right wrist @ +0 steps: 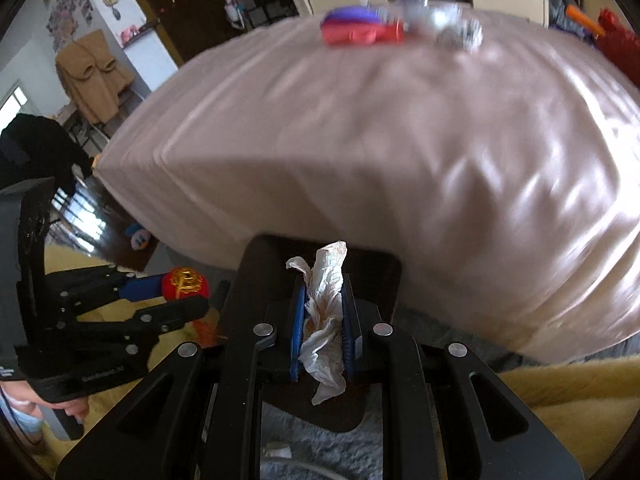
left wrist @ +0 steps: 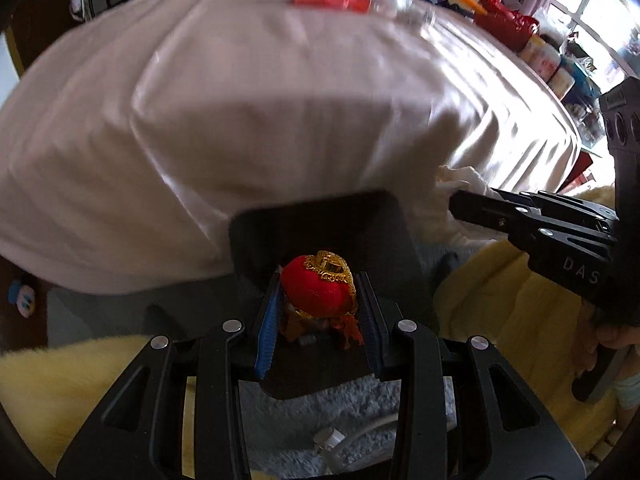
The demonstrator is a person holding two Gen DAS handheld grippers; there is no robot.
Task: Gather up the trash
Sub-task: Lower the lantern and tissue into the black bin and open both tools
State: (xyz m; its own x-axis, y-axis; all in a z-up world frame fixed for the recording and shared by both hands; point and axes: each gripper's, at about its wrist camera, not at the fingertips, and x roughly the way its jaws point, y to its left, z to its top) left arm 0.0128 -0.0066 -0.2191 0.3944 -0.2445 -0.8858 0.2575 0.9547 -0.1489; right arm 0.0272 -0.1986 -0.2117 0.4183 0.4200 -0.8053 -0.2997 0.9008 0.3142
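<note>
My left gripper (left wrist: 320, 300) is shut on a small red lantern ornament (left wrist: 318, 290) with gold trim and an orange tassel; it also shows in the right wrist view (right wrist: 185, 283). My right gripper (right wrist: 324, 312) is shut on a crumpled white tissue (right wrist: 325, 304) with orange stains; the tissue also shows at the right gripper's tips in the left wrist view (left wrist: 460, 178). Both grippers are held low in front of the corner of a bed (right wrist: 360, 152) covered by a pale pink sheet. More trash, red and purple wrappers (right wrist: 360, 26) and crumpled foil (right wrist: 456, 28), lies at the bed's far side.
A yellow fluffy blanket (left wrist: 500, 312) and a grey rug (left wrist: 320, 412) lie below the grippers. A white cable and plug (left wrist: 332, 438) rest on the rug. A small plush toy (right wrist: 138, 236) lies on the dark floor at left. Red bags (left wrist: 504, 20) stand beside the bed at right.
</note>
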